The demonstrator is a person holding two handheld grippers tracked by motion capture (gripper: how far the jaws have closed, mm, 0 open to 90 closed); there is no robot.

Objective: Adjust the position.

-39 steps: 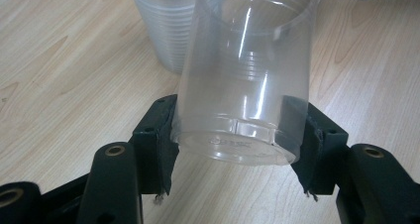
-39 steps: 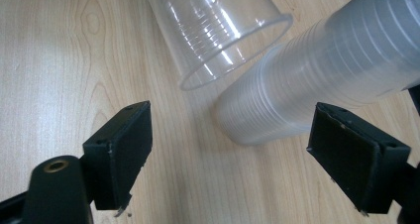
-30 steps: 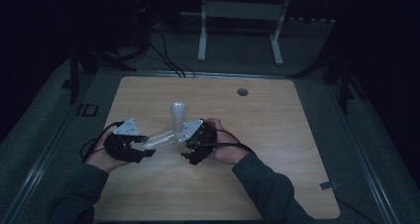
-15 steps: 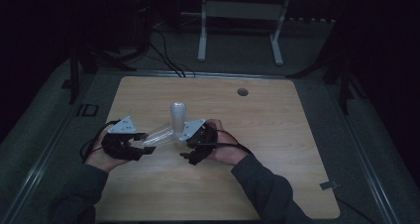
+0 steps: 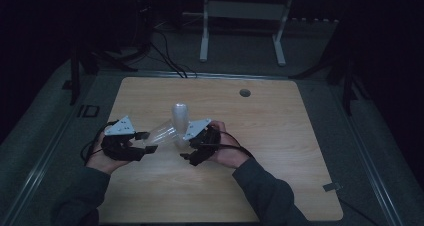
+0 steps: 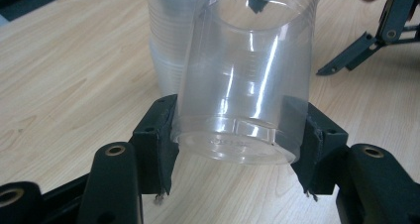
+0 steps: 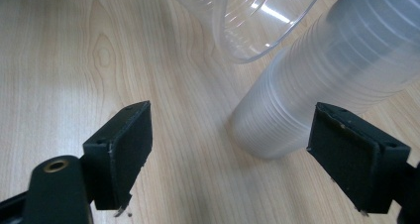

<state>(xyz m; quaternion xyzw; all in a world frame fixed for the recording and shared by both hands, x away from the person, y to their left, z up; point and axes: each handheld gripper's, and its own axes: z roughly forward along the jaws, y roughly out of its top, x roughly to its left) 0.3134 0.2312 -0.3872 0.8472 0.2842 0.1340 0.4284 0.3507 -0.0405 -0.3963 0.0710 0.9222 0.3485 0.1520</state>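
1. Clear plastic single cup (image 6: 240, 85) clamped at its base between the left gripper (image 5: 146, 142) pads, lying tilted, mouth aimed at the cup stack (image 5: 180, 121).
2. Stack stands upright mid-bench (image 5: 280, 136), just beyond the right gripper (image 7: 233, 154), nearer its right jaw.
3. Right gripper jaws apart, gripping nothing; hand low and level.
4. Cup's long axis runs from the left gripper toward the stack.

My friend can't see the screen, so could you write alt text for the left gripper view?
A clear plastic cup is clamped near its base between the two black pads of the left claw, tilted above a light wooden table. Behind it stands a stack of cloudy plastic cups, and part of the other claw shows at top right.
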